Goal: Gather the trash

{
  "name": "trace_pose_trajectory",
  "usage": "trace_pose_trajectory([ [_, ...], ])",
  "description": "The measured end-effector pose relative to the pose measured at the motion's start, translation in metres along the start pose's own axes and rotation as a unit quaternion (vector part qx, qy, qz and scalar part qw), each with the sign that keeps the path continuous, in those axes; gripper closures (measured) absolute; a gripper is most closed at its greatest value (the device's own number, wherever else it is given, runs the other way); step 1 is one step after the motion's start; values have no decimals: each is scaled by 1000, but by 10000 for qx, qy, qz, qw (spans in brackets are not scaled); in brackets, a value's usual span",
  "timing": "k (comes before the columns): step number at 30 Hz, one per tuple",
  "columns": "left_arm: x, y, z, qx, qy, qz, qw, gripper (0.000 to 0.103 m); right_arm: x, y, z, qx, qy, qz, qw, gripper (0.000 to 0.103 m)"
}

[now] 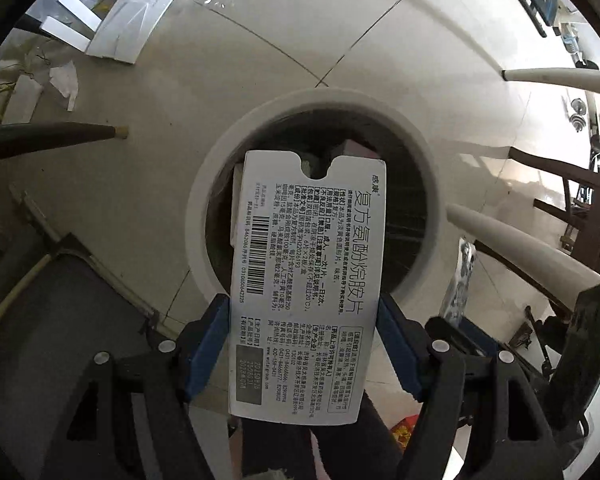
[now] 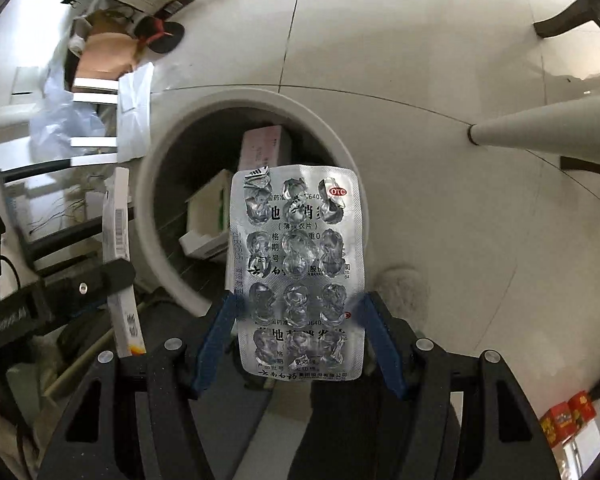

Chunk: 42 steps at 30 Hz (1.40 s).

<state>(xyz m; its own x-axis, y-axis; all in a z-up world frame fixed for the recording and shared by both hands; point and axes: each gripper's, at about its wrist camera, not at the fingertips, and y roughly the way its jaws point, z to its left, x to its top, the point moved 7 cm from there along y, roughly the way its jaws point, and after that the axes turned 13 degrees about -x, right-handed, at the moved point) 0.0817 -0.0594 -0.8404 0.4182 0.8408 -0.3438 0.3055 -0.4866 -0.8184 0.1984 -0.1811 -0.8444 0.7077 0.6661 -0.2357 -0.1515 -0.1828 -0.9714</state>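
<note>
My left gripper is shut on a flattened white medicine box with black print and a barcode, held over the round white bin. My right gripper is shut on an empty silver blister pack, held over the same bin. The bin holds a pink-white box and a white-green box. In the right wrist view the left gripper with its box shows at the left edge.
The bin stands on a pale tiled floor. White chair legs and dark wooden furniture are at the right. Crumpled paper and white boards lie at the far left. Red boxes lie at the lower right.
</note>
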Motion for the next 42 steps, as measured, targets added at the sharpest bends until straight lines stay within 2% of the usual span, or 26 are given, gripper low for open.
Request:
trace_pose_trajectory([
  [2,-2,0,2,91,-21,-16,10000,4,5,10,3,-26,-18,16,10000,36],
  [3,-4,-4,5,90,-15,-28,10000,2,7,14,5,14,-43,29,10000,35],
  [5,-10,-12,9,127,-43,-80,9999,2,6,19,9,148,-35,114,9998,35],
  [6,-13,-17,10,147,-53,-129,9998,2,6,19,11,234,-49,149,9996,31],
  [7,-16,-24,10,222,-58,-184,9996,2,5,19,10,229,-79,147,9996,13],
  [8,-19,-29,13,289,-39,-256,9992,2,4,16,11,215,-112,107,9996,4],
  [9,-22,-33,14,327,-11,-311,9990,2,3,12,12,221,-149,61,9996,0],
  [14,-41,-72,7,934,305,-818,9918,2,-9,-15,14,57,-341,-129,9993,0],
  [17,-57,-92,-1,1355,505,-900,9854,2,-18,-38,11,-89,-361,-257,9990,0],
  [23,-94,-133,-31,1592,759,-877,9804,2,-49,-105,-15,-295,-186,-339,9988,0],
  [30,-136,-194,-82,1549,1152,-791,9780,2,-91,-200,-40,-280,-67,-434,9986,0],
  [37,-167,-257,-127,1363,1682,-556,9747,2,-134,-288,-49,73,186,-388,9990,0],
  [42,-188,-317,-159,1031,2142,-452,9703,2,-169,-363,-41,462,426,-403,9972,0],
])
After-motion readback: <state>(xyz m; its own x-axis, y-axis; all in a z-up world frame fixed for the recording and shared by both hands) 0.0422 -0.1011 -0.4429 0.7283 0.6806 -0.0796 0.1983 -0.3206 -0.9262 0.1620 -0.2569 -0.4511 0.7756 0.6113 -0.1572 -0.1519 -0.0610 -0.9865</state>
